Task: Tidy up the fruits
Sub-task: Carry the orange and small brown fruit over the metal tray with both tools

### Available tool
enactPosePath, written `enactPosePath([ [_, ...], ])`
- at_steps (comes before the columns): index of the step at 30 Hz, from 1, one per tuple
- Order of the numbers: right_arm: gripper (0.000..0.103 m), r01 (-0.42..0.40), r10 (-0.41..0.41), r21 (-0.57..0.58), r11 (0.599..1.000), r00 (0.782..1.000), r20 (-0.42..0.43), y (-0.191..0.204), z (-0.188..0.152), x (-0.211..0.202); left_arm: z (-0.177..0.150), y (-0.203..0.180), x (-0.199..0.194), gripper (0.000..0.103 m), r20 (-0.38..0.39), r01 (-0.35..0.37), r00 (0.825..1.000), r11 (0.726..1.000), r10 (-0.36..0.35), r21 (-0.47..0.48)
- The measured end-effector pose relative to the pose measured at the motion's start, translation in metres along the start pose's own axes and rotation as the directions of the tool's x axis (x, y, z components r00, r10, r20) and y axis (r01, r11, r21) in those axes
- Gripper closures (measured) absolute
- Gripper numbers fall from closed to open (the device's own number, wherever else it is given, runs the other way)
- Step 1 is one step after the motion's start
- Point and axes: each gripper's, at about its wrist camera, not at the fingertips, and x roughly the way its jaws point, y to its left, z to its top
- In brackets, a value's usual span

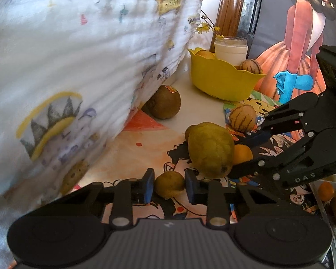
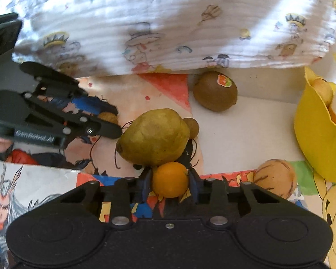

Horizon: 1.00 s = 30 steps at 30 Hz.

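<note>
My left gripper (image 1: 169, 185) is closed around a small yellow-brown fruit (image 1: 169, 184) that rests on the picture-covered table. My right gripper (image 2: 169, 180) is closed around a small orange (image 2: 169, 179), also low on the table. Between them lies a large yellow-green pear (image 2: 153, 137), which also shows in the left wrist view (image 1: 210, 149). A brown kiwi with a sticker (image 2: 215, 91) lies by the white cloth. A striped walnut-like fruit (image 2: 275, 178) sits to the right. A yellow bowl (image 1: 221, 80) at the back holds several fruits.
A big white printed cloth bundle (image 1: 78, 56) fills the left and back. A white jar with yellow flowers (image 1: 230, 49) stands behind the bowl. A small brown fruit (image 2: 191, 128) touches the pear. More fruits (image 1: 327, 190) lie at the far right edge.
</note>
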Motion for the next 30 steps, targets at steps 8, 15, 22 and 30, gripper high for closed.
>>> enactPosePath([
  [8,0.067,0.032,-0.033,0.074,0.997,0.999,0.011,0.006,-0.006,-0.018,-0.005,-0.011,-0.010,0.072,-0.022,0.005,1.000,1.000,-0.005,-0.006],
  [15,0.067,0.036,-0.042,0.135,0.990,0.998,0.047,0.020,-0.014,-0.058,-0.003,-0.023,-0.036,0.072,-0.015,0.013,1.000,1.000,-0.013,-0.026],
  [22,0.067,0.063,-0.084,0.187,0.980,0.990,0.109,0.044,-0.024,-0.120,0.002,-0.048,-0.081,0.072,0.026,0.012,1.000,1.000,-0.012,-0.020],
  [30,0.067,0.103,-0.142,0.220,0.970,0.975,0.171,0.084,-0.047,-0.192,0.002,-0.087,-0.135,0.072,0.077,0.027,0.997,1.000,-0.027,0.003],
])
